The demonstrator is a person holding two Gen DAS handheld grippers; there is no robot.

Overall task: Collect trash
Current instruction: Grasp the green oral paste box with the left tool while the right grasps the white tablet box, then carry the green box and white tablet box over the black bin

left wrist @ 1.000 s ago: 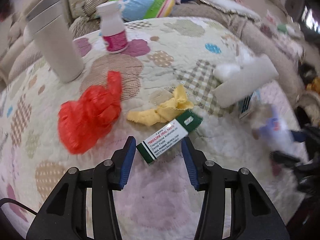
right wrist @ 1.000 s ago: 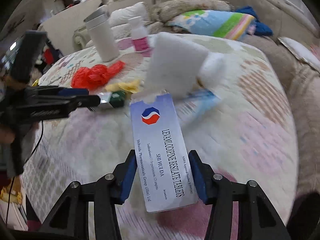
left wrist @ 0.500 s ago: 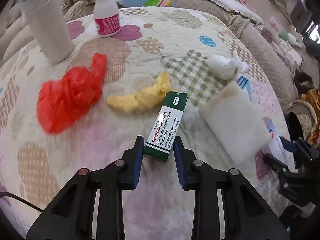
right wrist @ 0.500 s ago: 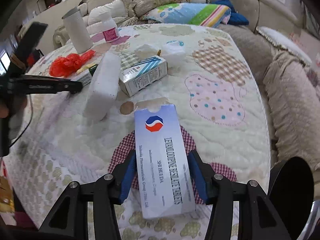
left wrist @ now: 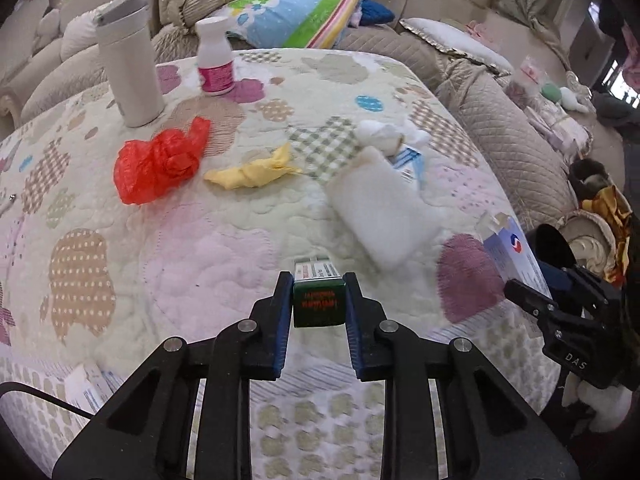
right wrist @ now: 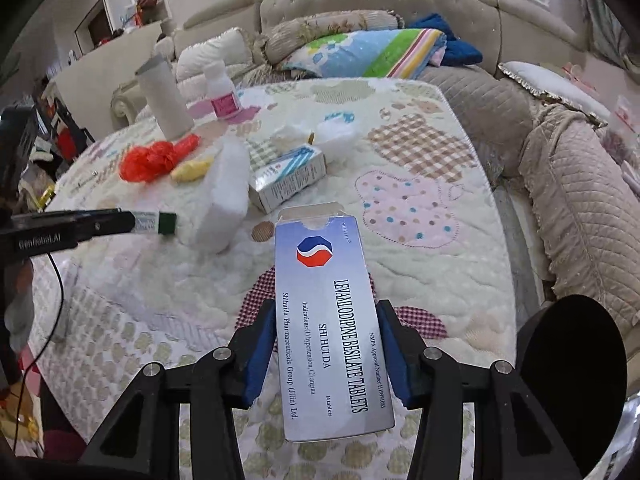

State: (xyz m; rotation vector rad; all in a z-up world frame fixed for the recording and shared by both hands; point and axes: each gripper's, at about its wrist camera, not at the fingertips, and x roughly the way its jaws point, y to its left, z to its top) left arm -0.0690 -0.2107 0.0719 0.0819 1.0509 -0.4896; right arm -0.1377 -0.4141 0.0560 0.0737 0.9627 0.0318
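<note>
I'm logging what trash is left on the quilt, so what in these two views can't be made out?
- Small striped box: left wrist view, mostly hidden behind the white foam block.
- Green ointment box: only its end shows, text too blurred to read.
- White bottle: right wrist view, label too small.

The blue-and-white box in my right tool reads "LEVAMLODIPINE BESILATE TABLETS", "SHI HUI DA", "14 tablets". My left tool shows "GenRobot.AI"; my right tool's body says "DAS".

A beige tufted sofa with striped pillows curves behind the quilted table.
</note>
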